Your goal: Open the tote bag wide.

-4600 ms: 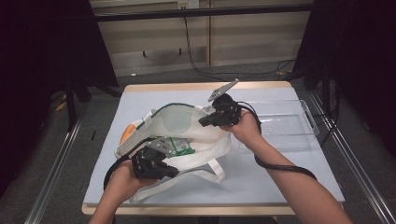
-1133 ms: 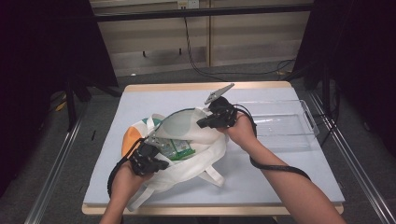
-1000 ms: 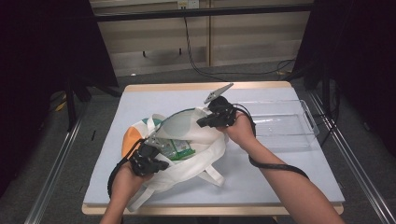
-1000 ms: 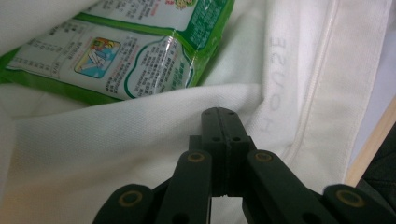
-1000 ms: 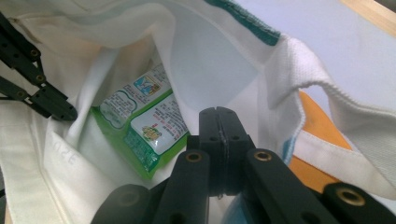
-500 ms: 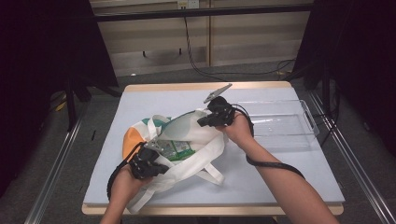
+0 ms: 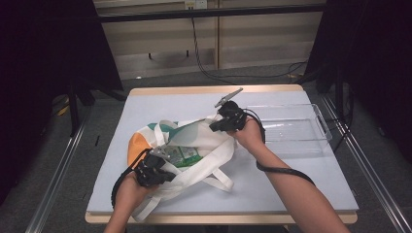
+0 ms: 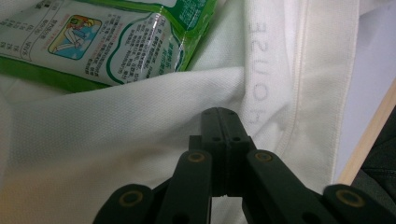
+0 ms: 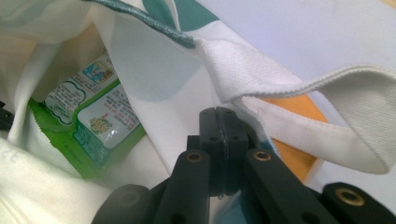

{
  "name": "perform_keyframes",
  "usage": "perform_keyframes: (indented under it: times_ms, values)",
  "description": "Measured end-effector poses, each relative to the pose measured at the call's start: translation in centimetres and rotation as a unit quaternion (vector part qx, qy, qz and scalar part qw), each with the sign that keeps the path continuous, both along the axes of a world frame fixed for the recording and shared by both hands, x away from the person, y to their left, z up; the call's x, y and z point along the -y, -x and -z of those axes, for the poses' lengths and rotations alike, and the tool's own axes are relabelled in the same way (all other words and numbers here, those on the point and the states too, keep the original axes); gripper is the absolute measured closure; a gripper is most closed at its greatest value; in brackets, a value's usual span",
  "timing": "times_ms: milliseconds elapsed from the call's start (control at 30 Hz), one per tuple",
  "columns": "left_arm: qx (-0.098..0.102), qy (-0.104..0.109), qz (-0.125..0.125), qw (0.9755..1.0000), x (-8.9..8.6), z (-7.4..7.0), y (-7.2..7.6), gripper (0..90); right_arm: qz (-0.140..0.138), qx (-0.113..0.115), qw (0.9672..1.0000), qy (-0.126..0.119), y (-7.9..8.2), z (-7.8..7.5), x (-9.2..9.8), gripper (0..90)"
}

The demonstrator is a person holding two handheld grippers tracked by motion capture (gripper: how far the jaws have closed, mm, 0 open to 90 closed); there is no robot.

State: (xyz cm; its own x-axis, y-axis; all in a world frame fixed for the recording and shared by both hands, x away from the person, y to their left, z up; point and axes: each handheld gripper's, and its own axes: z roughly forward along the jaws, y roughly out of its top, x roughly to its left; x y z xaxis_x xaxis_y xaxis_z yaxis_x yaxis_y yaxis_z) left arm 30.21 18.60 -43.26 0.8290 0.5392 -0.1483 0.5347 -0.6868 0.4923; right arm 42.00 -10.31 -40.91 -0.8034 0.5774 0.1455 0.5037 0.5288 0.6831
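Lying on the table (image 7: 291, 194), the tote bag (image 7: 204, 145) holds a green packet (image 7: 187, 156); the left gripper (image 7: 154, 167) pinches its near edge, the right gripper (image 7: 221, 124) its far rim, both pressed together on cloth.

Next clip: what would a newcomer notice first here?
A white tote bag with orange and teal patches lies on the table's left half, its mouth held apart by both shut grippers: the left gripper on the near edge, the right gripper on the far edge. Inside sits a green packet; a clear tray sits at right.
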Motion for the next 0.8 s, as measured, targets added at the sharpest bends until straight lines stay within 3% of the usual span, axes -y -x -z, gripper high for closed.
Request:
perform_keyframes:
  times_ms: [267,367,467,600,800]
  values:
    - [0.004,0.014,-0.007,0.9999,-0.4,-1.1,0.1,87.6,-0.008,0.001,0.9999,-0.011,0.8,-0.3,0.2,89.7]
    - [0.006,0.021,-0.016,0.9996,-0.8,-1.9,0.1,81.8,-0.016,0.006,0.9998,-0.009,1.3,-0.7,0.2,89.8]
    - [0.010,0.024,-0.015,0.9995,-1.1,-2.9,0.1,84.3,-0.025,0.010,0.9996,-0.010,1.9,-1.0,0.1,89.7]
    - [0.022,0.038,-0.033,0.9985,-1.3,-4.3,-0.1,83.6,-0.037,0.014,0.9991,-0.014,2.7,-1.0,0.0,89.8]
    - [0.029,0.030,-0.042,0.9982,-1.3,-5.4,-1.3,85.5,-0.050,0.017,0.9986,-0.008,3.7,-0.9,-0.1,89.8]
